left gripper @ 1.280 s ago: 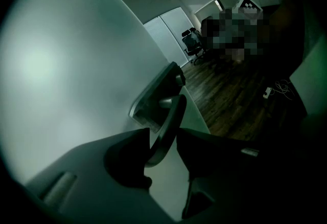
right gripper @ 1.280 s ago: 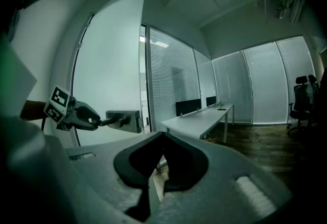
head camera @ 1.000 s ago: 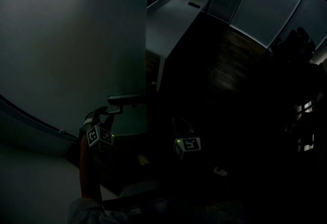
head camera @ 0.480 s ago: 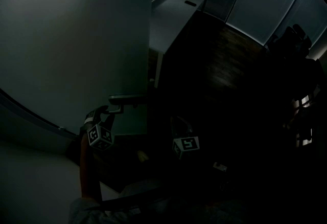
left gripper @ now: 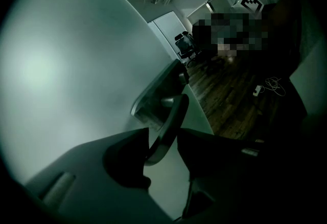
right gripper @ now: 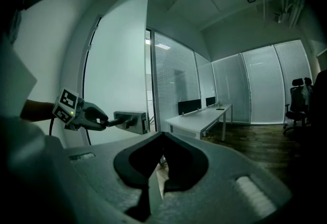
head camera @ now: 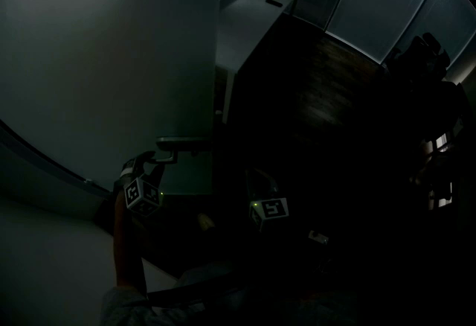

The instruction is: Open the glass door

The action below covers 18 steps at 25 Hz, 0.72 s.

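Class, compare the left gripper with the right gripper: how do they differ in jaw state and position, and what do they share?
The left gripper has its jaws closed on the door handle; the right gripper has its jaws together with nothing between them. The left gripper is at the glass door; the right gripper hangs clear of the door, touching nothing. Both carry a marker cube.

The glass door (head camera: pixel 111 56) is frosted, with a smooth matt face. Its handle (left gripper: pixel 171 115) is smooth metal with a satin sheen. The left tongs (left gripper: pixel 163 134) are matt grey moulded plastic. The floor (left gripper: pixel 230 100) is dark wood plank, faintly glossy. The tabletop (head camera: pixel 249 19) is pale, smooth and matt.
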Motion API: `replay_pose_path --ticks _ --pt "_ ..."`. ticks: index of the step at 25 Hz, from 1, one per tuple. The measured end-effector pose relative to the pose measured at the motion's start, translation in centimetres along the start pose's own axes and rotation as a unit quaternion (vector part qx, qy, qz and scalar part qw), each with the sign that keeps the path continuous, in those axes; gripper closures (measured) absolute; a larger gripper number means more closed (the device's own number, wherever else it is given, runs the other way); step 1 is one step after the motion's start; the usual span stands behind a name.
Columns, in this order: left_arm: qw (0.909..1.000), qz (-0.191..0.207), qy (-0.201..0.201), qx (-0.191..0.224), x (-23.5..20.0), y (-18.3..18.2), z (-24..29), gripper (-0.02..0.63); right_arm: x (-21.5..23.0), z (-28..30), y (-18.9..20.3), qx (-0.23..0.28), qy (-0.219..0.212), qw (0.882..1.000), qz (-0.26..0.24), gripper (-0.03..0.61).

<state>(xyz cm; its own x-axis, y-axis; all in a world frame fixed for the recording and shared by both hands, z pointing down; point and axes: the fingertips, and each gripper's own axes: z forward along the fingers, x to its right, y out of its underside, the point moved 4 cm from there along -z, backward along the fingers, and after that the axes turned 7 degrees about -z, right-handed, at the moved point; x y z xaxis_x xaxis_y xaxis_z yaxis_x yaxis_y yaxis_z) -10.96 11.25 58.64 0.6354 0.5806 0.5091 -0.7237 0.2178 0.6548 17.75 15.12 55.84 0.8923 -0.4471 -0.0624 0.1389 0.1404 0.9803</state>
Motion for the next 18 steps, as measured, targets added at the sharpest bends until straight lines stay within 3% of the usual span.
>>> replay_pose_path --ticks 18 --pt "0.9999 0.0 0.007 0.007 2.0 1.2 -2.3 0.43 -0.9 -3.6 -0.2 0.007 0.005 1.0 -0.01 0.577"
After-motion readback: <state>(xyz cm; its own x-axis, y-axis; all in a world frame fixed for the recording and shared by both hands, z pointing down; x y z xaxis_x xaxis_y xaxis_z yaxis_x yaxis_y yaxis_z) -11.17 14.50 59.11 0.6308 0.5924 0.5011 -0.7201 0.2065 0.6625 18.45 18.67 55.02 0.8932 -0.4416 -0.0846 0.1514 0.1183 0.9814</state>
